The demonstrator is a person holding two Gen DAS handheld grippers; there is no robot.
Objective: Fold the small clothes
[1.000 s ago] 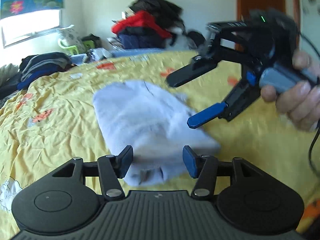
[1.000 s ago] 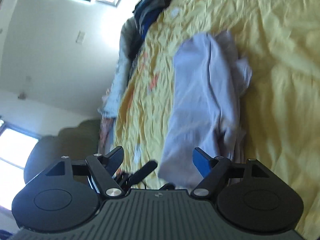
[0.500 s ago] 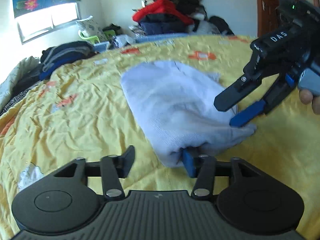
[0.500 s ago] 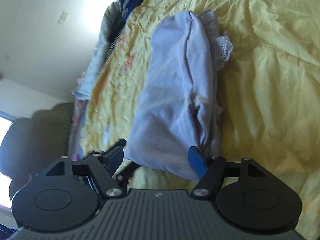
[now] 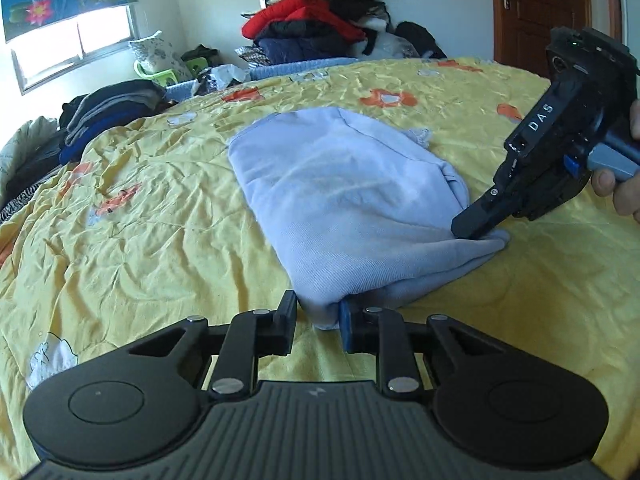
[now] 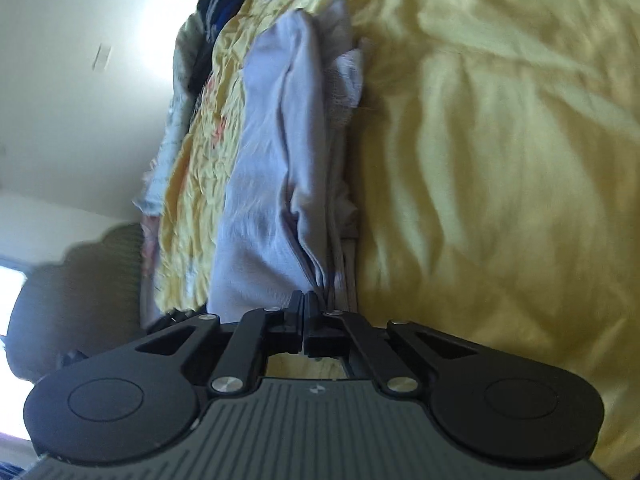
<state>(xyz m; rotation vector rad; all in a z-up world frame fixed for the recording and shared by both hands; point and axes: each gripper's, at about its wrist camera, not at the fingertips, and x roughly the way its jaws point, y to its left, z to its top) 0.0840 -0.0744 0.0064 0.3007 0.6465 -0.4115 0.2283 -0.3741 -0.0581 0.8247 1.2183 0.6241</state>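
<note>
A light blue garment [image 5: 340, 188], folded into a long bundle, lies on the yellow flowered bedspread [image 5: 140, 220]. My left gripper [image 5: 318, 314] is at the bundle's near corner. Its jaws are closing, and the cloth fills the gap between the black finger and the blue pad. At the right corner my right gripper [image 5: 470, 232], held by a hand [image 5: 624, 196], pinches the cloth with its tips together. In the right wrist view that gripper [image 6: 304, 306] is shut on gathered folds of the garment [image 6: 272, 160], which stretches away over the bedspread [image 6: 500, 160].
A tall heap of red and dark clothes [image 5: 316, 12] stands behind the bed. A dark folded stack [image 5: 108, 108] sits at the bed's left edge. A brown door [image 5: 540, 12] is at the back right and a window [image 5: 72, 40] at the left.
My right gripper came down onto the garment's right corner and its jaws went from wide apart to shut on the cloth. My left jaws narrowed around the near corner.
</note>
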